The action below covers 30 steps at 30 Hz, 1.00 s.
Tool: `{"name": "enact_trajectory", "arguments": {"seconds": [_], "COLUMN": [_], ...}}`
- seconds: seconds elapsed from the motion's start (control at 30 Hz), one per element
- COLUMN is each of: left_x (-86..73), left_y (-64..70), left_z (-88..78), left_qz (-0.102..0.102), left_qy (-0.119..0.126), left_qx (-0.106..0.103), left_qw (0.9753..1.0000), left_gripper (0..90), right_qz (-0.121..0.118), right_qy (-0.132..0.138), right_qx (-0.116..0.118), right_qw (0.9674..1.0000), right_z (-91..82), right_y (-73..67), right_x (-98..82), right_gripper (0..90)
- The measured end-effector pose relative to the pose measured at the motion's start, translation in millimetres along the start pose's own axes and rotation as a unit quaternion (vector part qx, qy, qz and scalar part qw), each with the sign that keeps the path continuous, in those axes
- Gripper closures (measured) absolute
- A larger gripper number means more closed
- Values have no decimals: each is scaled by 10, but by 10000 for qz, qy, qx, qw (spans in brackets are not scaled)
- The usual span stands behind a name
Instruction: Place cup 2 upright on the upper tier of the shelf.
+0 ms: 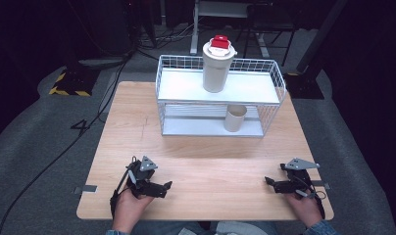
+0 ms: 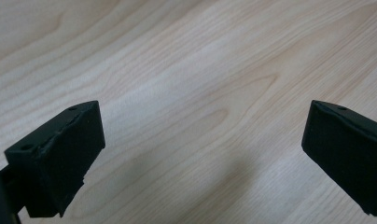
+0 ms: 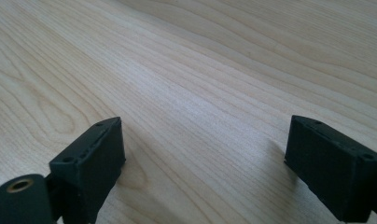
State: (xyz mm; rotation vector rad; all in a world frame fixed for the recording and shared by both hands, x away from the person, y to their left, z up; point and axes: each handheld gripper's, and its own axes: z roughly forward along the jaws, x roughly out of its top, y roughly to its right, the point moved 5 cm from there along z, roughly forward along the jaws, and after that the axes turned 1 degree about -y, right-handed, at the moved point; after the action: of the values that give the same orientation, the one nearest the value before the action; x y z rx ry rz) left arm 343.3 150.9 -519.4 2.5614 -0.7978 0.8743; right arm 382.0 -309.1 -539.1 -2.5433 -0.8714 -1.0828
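Low over the front left of the wooden table [image 1: 206,166], my left gripper [image 1: 165,186] points toward the middle. In the left gripper view my left gripper [image 2: 203,154] is open, its jaws far apart over bare wood grain. My right gripper [image 1: 268,182] rests near the front right edge and points left. In the right gripper view my right gripper [image 3: 203,163] is open too, with nothing between its jaws. A white wire rack [image 1: 169,105] stands at the far side. A cream canister with a red lid [image 1: 216,66] stands on its top shelf, and a cream cup [image 1: 235,118] lies on the lower shelf.
Both forearms come in over the table's front edge. Bare wood lies between the grippers and the rack. Grey carpet, cables and a yellow-and-black striped base [image 1: 68,83] surround the table on the floor.
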Motion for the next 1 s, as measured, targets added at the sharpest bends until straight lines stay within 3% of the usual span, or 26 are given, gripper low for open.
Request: {"name": "enact_trajectory", "arguments": {"seconds": [0.43,0.53,0.63,1.0], "left_x": [-138,-143,-169,-169], "left_y": [-129,-158,-175,-187], "left_z": [98,102,144,139], "left_qz": [56,151,286,333], "left_qy": [-267,-267,55,43], "left_qx": [125,282,369,363], "left_qw": [9995,9991,9989,9988], "left_gripper": [0,0,0,0], "right_qz": [0,0,1,-6], "right_qy": [-1,-1,-1,-1], "right_qx": [0,0,0,-7], "right_qw": [10000,10000,10000,10000], "right_z": [0,0,0,-2], "right_y": [0,0,-1,-3], "right_x": [0,0,0,-1], "right_gripper": [122,122,122,126]}}
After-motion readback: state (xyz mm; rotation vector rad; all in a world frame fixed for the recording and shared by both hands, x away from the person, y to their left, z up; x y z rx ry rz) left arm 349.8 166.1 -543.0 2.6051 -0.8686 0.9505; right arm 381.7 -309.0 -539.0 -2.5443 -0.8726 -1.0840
